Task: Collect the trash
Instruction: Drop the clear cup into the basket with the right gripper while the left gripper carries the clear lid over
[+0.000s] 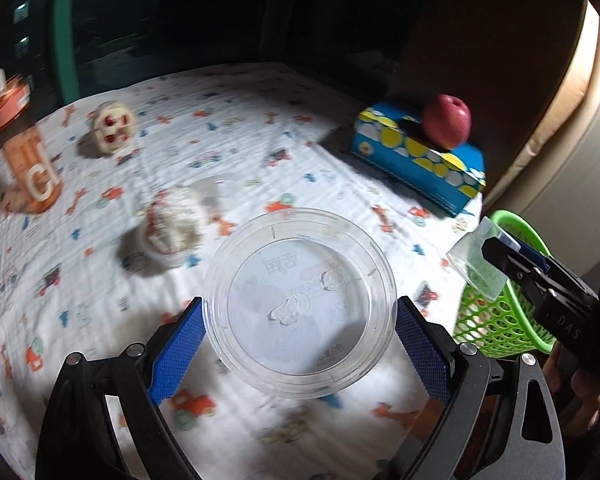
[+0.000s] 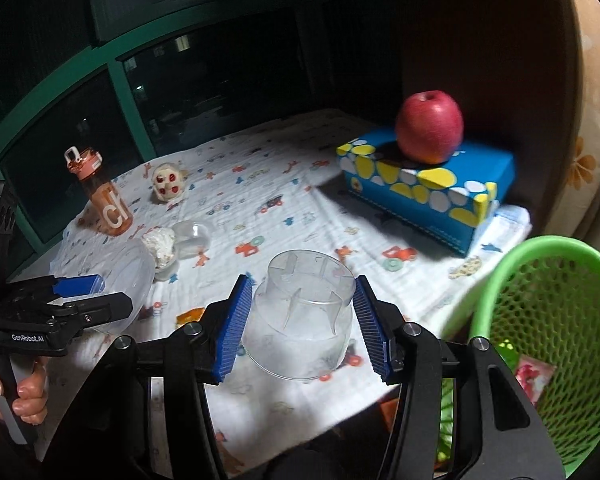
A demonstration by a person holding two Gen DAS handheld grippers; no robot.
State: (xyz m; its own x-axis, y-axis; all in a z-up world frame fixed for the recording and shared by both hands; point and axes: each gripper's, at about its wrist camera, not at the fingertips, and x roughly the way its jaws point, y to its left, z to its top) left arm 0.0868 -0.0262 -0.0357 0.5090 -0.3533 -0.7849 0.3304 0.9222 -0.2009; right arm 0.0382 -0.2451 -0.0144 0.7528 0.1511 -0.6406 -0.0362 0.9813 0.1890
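Clamped between my left gripper's (image 1: 300,344) pads sits the clear lid (image 1: 300,304); my right gripper (image 2: 300,320) pinches a clear cup (image 2: 300,312). Carrying step, I judge: next, swing right over the green basket (image 2: 500,280) and release.

Two clear cups (image 1: 300,304) (image 2: 300,316), one apple (image 2: 429,128), one basket (image 2: 548,320), one bottle (image 2: 100,196).

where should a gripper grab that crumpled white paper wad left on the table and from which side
Take the crumpled white paper wad across its middle, coming down from above. It sits low and lumpy on the printed cloth, with a small clear plastic cup close on one side, so a sideways approach looks likely to knock the cup.
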